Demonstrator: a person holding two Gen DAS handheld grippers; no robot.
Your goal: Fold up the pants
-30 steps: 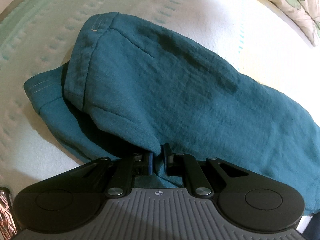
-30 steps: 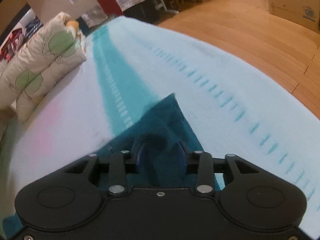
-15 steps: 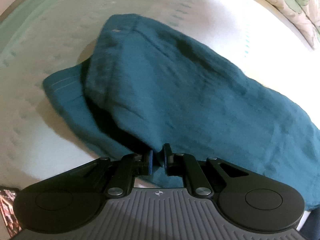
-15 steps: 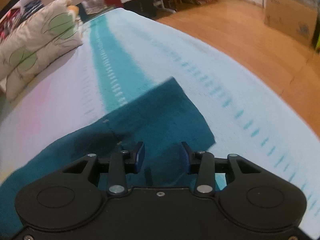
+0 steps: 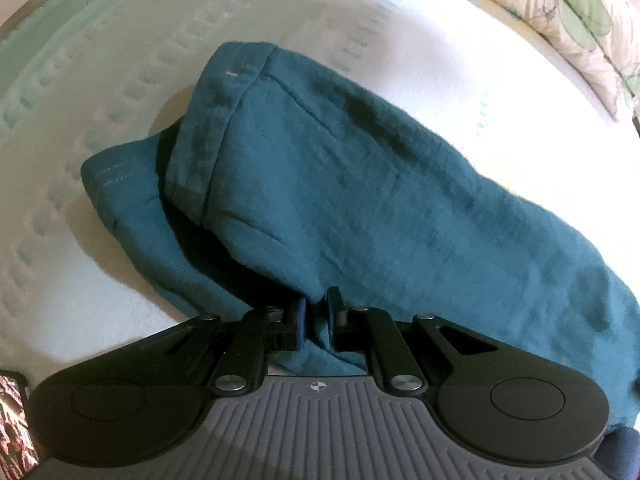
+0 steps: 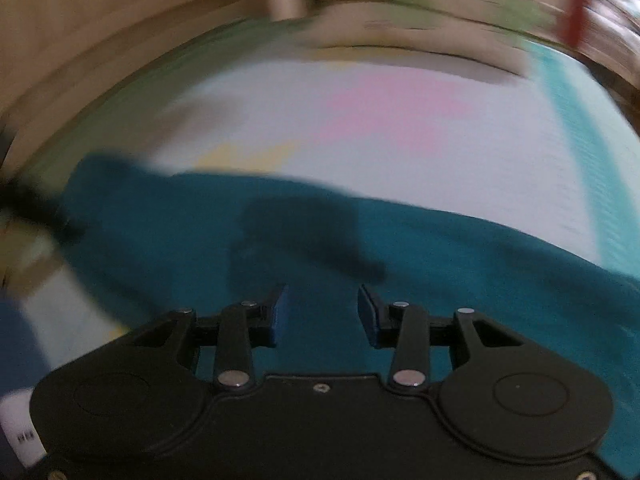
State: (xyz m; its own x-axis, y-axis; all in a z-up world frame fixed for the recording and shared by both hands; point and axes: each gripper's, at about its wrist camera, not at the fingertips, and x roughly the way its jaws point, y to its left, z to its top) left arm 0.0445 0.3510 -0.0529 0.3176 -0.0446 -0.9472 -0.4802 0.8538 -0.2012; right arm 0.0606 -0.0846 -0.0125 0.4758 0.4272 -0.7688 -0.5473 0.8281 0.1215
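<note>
Swung sideways since earlier, the right gripper (image 6: 322, 314) is held spread over teal pants (image 5: 360, 200); a fold is pinched by the left gripper (image 5: 316, 320), bare bedspread (image 5: 100, 60) beyond.

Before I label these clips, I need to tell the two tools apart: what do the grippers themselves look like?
Both are black, with two round discs at the sides, silver rivets on the linkage arms, and blue pads on the fingertips. The left gripper has a grey ribbed plate behind the linkage with a small cross mark. The right gripper has a smooth black body with one small screw in the middle. No cables or sleeves show.

Pale bedspread (image 5: 360, 28), leaf-print pillow (image 5: 560, 12)
</note>
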